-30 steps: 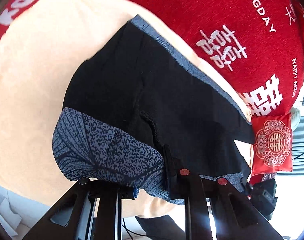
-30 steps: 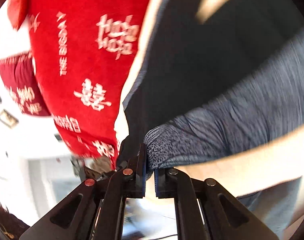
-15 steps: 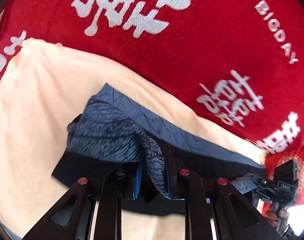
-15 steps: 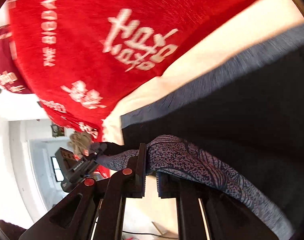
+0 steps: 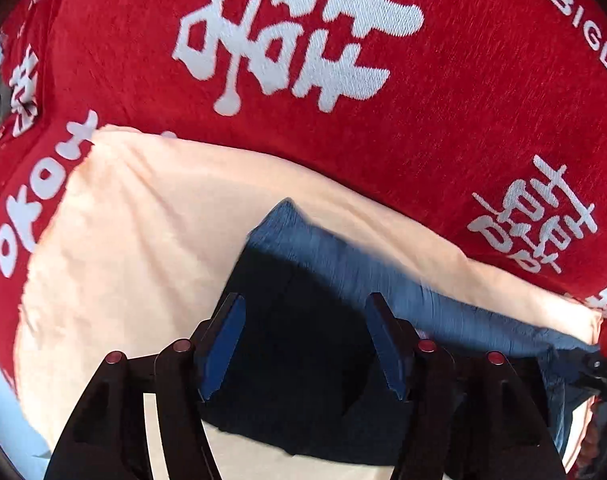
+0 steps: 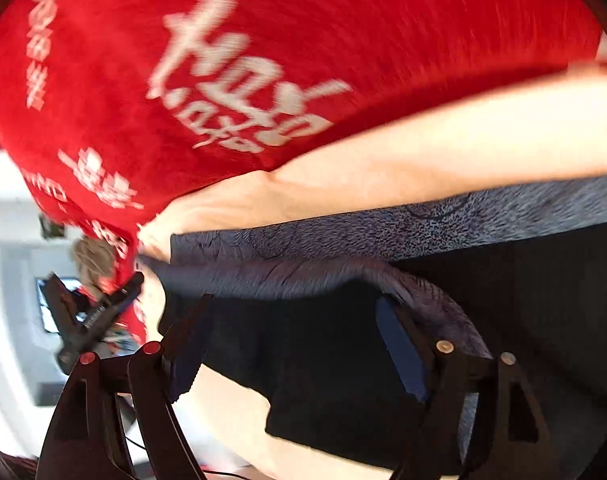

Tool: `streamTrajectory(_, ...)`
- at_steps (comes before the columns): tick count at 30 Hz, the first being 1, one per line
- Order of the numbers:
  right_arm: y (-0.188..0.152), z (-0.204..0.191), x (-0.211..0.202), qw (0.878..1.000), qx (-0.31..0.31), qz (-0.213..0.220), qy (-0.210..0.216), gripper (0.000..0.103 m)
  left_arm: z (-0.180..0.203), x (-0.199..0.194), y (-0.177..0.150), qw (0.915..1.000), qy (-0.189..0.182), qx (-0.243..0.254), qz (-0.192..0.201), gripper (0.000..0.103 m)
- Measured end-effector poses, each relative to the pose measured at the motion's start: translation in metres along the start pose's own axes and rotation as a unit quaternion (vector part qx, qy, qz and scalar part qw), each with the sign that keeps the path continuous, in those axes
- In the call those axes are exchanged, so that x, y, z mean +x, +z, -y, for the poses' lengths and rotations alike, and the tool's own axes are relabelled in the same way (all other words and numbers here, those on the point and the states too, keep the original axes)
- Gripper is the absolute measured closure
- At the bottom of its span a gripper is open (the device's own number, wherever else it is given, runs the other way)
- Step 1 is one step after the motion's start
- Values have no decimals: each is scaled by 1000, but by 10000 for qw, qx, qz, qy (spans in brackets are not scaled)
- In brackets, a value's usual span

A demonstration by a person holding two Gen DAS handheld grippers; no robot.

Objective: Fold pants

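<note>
The dark pants (image 5: 303, 360) lie folded on a cream cloth (image 5: 143, 240), black side up with a blue-grey patterned band along the far edge. My left gripper (image 5: 303, 344) is open just above the pants, a blue pad on each side, holding nothing. In the right wrist view the pants (image 6: 503, 320) fill the lower right, with the patterned band (image 6: 383, 232) along the far edge. My right gripper (image 6: 295, 344) is open over the pants' corner. The patterned fabric drapes by its right finger (image 6: 399, 344).
A red blanket with white characters (image 5: 343, 80) covers the bed beyond the cream cloth and also shows in the right wrist view (image 6: 263, 60). The other gripper shows at the left of the right wrist view (image 6: 87, 320). The bed edge and a bright room lie at left (image 6: 7, 280).
Both grippers were shut on the patterned fabric and carried it over the black side. Now both have opened and let go, and the pants lie folded.
</note>
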State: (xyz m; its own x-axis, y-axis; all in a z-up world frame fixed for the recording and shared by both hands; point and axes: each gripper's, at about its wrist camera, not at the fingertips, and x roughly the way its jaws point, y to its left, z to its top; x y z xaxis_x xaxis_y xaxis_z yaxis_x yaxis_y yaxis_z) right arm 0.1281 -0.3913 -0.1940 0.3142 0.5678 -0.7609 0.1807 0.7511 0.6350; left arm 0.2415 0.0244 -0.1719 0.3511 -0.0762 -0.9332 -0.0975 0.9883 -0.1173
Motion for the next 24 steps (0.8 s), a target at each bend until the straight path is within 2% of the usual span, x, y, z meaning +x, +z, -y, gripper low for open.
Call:
streamTrajectory(1, -4, -6, -2, 9999, -104, 18, 24, 37, 1, -1, -3, 9999, 55, 83, -41, 40)
streamTrajectory(2, -7, -11, 0, 9997, -226, -51, 26, 60, 4, 2, -6, 9996, 109, 219, -112, 40)
streamTrajectory(3, -10, -19, 9, 9989, -417, -215, -81, 65, 9, 10, -8, 9990, 167, 367, -190, 40)
streamTrajectory(5, -12, -29, 34, 9946, -813, -495, -402, 65, 20, 27, -9, 9979, 205, 543, -287, 40)
streamTrajectory(7, -7, -33, 57, 9899, -1128, -591, -618, 65, 31, 45, -9, 9974, 201, 631, -283, 40)
streamTrajectory(9, 3, -40, 79, 9818, -1555, -464, -991, 65, 42, 67, -6, 9968, 395, 650, -248, 40)
streamTrajectory(11, 13, -38, 91, 9774, -1745, -361, -1134, 66, 45, 86, 1, 9962, 623, 583, -157, 40)
streamTrajectory(12, 20, -37, 91, 9780, -1753, -193, -1110, 66, 49, 88, 3, 9955, 728, 610, 57, 29)
streamTrajectory(13, 25, -36, 90, 9782, -1717, -127, -1157, 66, 53, 90, 5, 9932, 904, 714, 146, 23)
streamTrajectory(15, 37, -26, 84, 9838, -1346, 49, -1179, 66, 55, 94, 8, 9915, 1060, 759, 22, 23)
streamTrajectory(18, 37, -15, 68, 9917, -865, 121, -948, 64, 52, 80, 7, 9940, 920, 567, -180, 23)
streamTrajectory(20, 28, -11, 51, 9917, -879, 126, -933, 50, 51, 64, -2, 9947, 849, 511, -267, 23)
streamTrajectory(24, -3, 9, 17, 9948, -701, 53, -737, 46, 58, 33, -42, 9938, 726, 687, -496, 23)
